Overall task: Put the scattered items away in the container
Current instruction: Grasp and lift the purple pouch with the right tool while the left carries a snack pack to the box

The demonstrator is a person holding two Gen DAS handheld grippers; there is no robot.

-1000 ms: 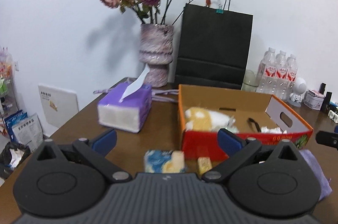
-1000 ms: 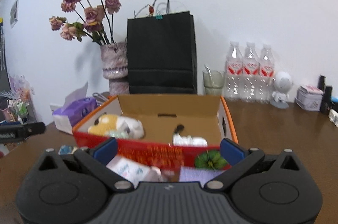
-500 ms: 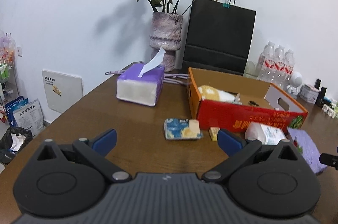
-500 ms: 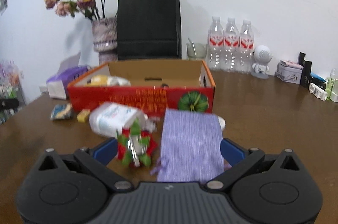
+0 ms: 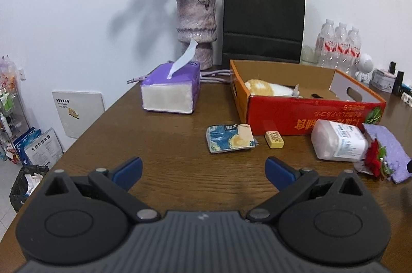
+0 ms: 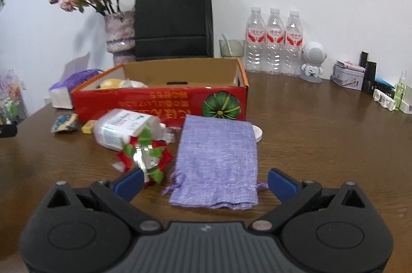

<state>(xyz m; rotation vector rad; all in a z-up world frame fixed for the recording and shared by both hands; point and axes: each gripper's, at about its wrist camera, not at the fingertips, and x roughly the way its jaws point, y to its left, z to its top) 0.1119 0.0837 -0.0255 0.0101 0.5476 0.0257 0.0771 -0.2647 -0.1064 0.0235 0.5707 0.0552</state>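
Red-and-orange cardboard box (image 5: 303, 116), open-topped, at mid-table with loose items along its near wall; both grippers empty, jaws spread wide.

Left to right: the left gripper (image 5: 203, 170) faces a blue-and-yellow flat packet (image 5: 230, 138) and a small yellow block (image 5: 274, 139); either looks best pinched across its short sides and carried over the near wall. Next lie a white plastic jar on its side (image 6: 123, 128), a red-and-green foil bow (image 6: 145, 157) touching the jar, and a lilac woven pouch (image 6: 217, 162) between the fingers of the right gripper (image 6: 204, 181). The pouch is limp, so grip near an edge. Purple tissue box (image 5: 171, 90) and black paper bag (image 6: 173, 18) stand clear.
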